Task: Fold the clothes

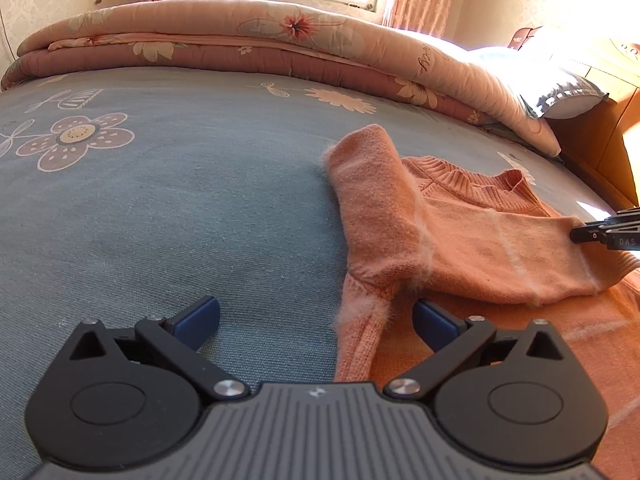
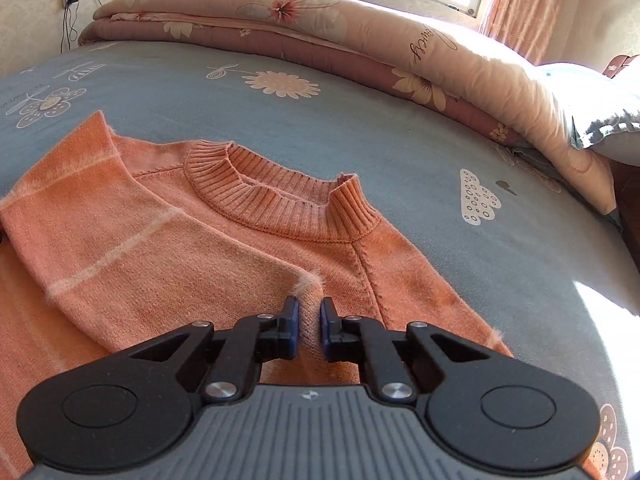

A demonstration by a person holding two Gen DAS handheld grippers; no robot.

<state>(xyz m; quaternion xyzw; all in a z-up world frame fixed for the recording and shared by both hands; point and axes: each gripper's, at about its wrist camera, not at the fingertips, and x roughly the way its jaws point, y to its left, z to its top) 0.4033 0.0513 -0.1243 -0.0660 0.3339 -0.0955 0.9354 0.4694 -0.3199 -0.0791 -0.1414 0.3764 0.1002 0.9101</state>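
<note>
Two grippers are in view. The right gripper (image 2: 309,322) is pinched on the cuff end of the sweater sleeve (image 2: 132,256), with a fuzzy fold of knit standing up between its blue pads (image 2: 294,326). The left gripper (image 1: 316,320) is spread wide and holds nothing; its right pad (image 1: 434,322) sits just beside the sweater's side edge, and its left pad lies over bare sheet.

The orange knit sweater (image 2: 332,248) lies flat on the blue floral bedsheet (image 1: 160,208), ribbed collar (image 2: 280,196) toward the far edge of the bed. The striped sleeve is folded across the chest (pale bands run across it), and the right gripper holds its end above the opposite shoulder seam.

A folded floral quilt (image 1: 280,40) runs along the far edge of the bed. A pillow (image 1: 560,88) rests at its right end, beside a wooden headboard (image 1: 600,132).
</note>
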